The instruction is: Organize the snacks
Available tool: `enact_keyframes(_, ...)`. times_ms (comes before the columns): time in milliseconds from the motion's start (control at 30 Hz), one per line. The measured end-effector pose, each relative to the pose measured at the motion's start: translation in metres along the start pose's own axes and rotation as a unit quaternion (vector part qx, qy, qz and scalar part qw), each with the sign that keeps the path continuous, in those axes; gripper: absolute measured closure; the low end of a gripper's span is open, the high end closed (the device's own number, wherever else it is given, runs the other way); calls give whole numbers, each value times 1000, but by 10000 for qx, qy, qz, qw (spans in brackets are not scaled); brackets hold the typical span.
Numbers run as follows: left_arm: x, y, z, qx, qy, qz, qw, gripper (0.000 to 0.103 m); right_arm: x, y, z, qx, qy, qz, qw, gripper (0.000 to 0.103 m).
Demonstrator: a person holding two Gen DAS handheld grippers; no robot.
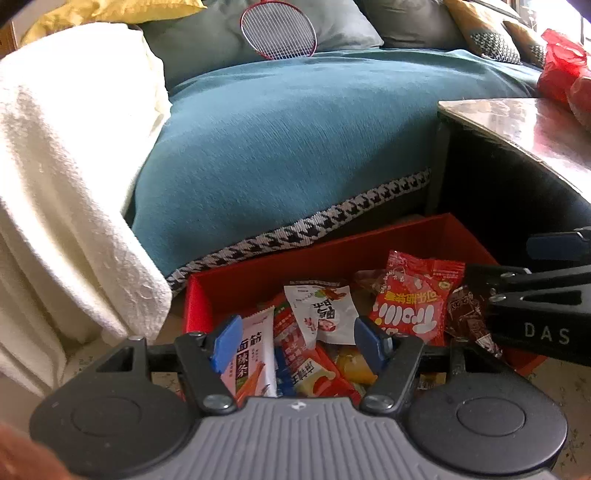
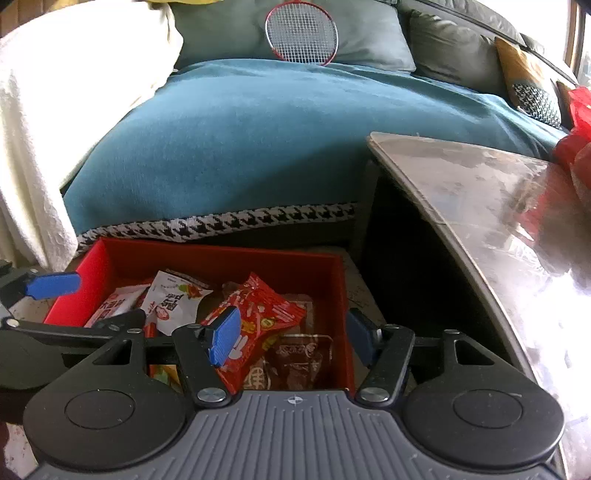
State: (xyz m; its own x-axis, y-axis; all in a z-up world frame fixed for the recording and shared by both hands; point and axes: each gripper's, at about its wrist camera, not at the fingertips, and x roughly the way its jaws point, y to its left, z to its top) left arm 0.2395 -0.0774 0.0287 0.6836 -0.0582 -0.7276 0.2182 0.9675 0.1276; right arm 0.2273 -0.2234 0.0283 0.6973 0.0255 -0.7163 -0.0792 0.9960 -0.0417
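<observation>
A red cardboard box (image 1: pixel 258 280) stands on the floor in front of the sofa and holds several snack packs. A red gummy pack (image 1: pixel 413 295) lies near its right side, with a white pack (image 1: pixel 325 306) at its middle and a white strip pack (image 1: pixel 255 354) at the near left. A dark brown pack (image 1: pixel 469 314) is at the far right. My left gripper (image 1: pixel 297 341) hovers open over the packs, gripping nothing. In the right wrist view, my right gripper (image 2: pixel 291 339) is open above the red gummy pack (image 2: pixel 266 314) and the dark brown pack (image 2: pixel 295 358) inside the box (image 2: pixel 221 258).
A sofa with a teal cover (image 1: pixel 295 129) rises just behind the box, and a white blanket (image 1: pixel 55 184) hangs at the left. A red badminton racket (image 1: pixel 279 29) leans on the cushions. A glossy table (image 2: pixel 480 192) overhangs the right side, with a red plastic bag (image 1: pixel 565 70) on it.
</observation>
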Motion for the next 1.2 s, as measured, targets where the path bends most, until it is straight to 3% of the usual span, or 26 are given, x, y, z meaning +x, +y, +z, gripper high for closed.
enact_keyframes(767,-40,16,-23,-287,172,60,9994,39,-35,6,-29,155,220,106,9996,26)
enact_keyframes(1200,-67,16,-54,-349,265,37,9990,34,-69,11,-56,243,213,207,9993,23)
